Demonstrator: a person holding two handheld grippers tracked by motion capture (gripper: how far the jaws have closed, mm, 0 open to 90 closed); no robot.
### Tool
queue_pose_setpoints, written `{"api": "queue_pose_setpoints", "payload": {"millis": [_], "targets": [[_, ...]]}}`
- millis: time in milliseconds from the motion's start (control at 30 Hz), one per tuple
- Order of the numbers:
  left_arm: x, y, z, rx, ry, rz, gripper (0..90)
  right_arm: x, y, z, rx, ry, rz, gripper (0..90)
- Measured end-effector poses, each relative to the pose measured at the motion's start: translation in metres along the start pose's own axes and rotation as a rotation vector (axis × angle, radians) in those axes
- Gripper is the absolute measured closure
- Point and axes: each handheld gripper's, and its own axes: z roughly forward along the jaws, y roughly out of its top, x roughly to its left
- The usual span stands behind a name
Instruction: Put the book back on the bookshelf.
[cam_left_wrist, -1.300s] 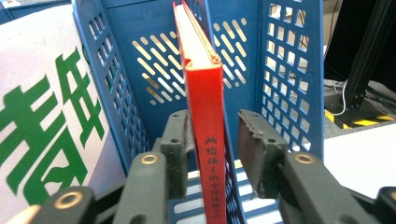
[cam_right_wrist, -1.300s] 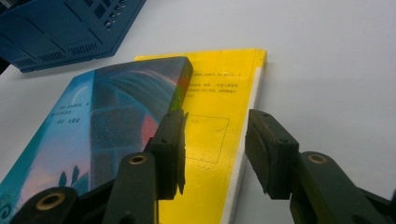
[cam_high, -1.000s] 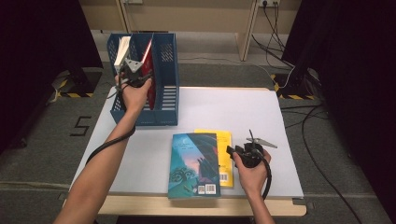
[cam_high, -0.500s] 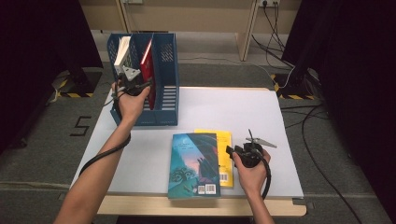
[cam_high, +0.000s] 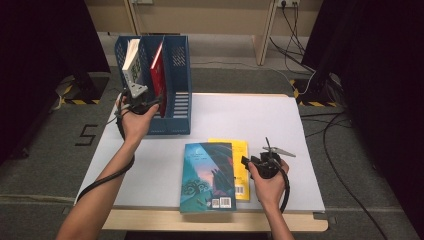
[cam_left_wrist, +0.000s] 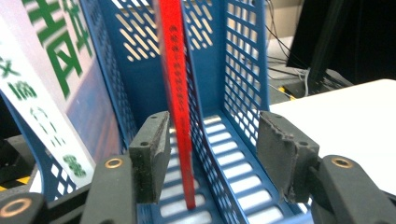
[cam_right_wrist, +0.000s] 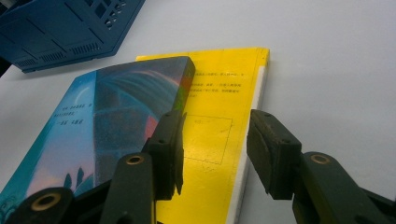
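Note:
A blue file rack (cam_high: 177, 90) stands at the table's back left. A thin red book (cam_high: 158, 67) stands upright in its middle slot, and a white book (cam_high: 131, 62) leans in the left slot. My left gripper (cam_high: 150, 102) is at the rack's front end. Its jaws have just been opening, and in the left gripper view the red book (cam_left_wrist: 175, 93) stands between them with a gap on both sides. A teal book (cam_high: 209, 175) lies partly over a yellow book (cam_high: 240, 160) near the front edge. My right gripper (cam_high: 247, 162) is open over the yellow book's (cam_right_wrist: 219, 93) right edge.
The white table (cam_high: 240, 115) has bare room at the back right and along the left front. The rack's right slot (cam_left_wrist: 243, 70) holds nothing. Cables and dark curtains lie beyond the table on the floor.
My left hand has drawn back from the rack toward the near side and sunk a little, its jaws spreading off the red book, which stays in its slot. The right hand has kept still.

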Motion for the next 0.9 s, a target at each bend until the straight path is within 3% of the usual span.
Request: {"api": "queue_pose_setpoints", "payload": {"millis": [100,200,367,900], "targets": [[-0.002,-0.003,-0.007,0.003,-0.015,0.005,44.1,0.000,0.002,0.000,0.010,0.000,0.004,55.9],[-0.004,-0.008,-0.013,0.013,-0.057,-0.020,43.8,0.000,0.005,0.000,0.015,0.000,0.005,55.3],[-0.008,-0.020,-0.025,0.028,-0.088,-0.031,42.9,0.001,0.011,0.000,0.026,0.001,0.013,54.7],[-0.032,-0.064,-0.059,0.094,-0.198,0.000,43.4,0.012,0.033,0.016,0.092,0.020,0.000,52.8]]}}
